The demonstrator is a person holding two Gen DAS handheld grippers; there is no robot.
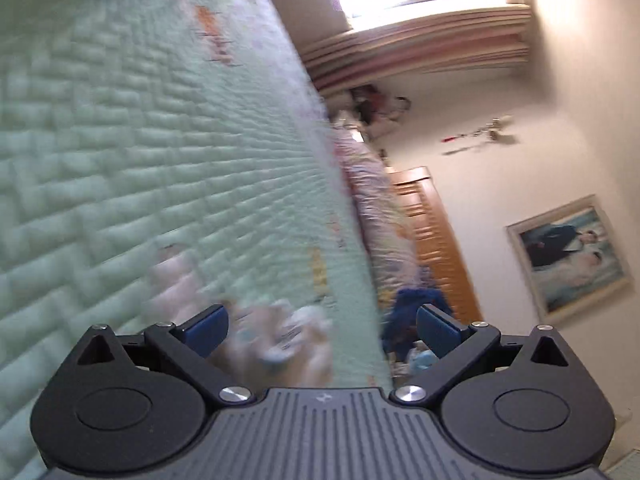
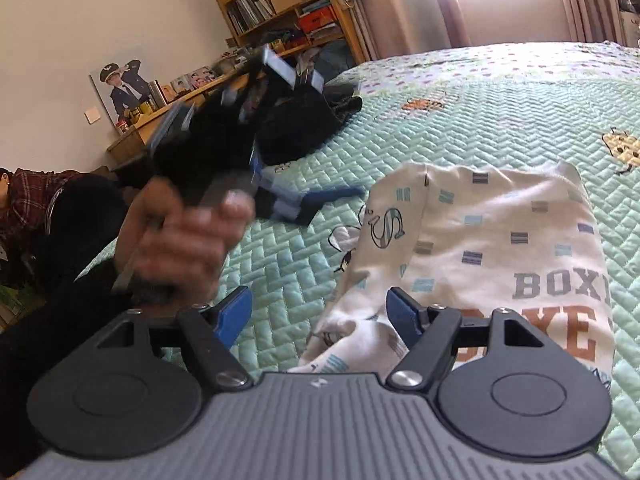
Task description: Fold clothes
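White printed garment point(image 2: 480, 248) flat on quilted bed point(image 2: 500, 112), near R tool point(image 2: 318, 312). Both tools spread, empty; L tool point(image 1: 322, 326) blurred. Advice: pinch near hem edge squarely, fold w/o dragging.

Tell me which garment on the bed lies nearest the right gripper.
The white printed garment, lettered BOX, lies under the right gripper; the black garment lies far off by the bed's edge.
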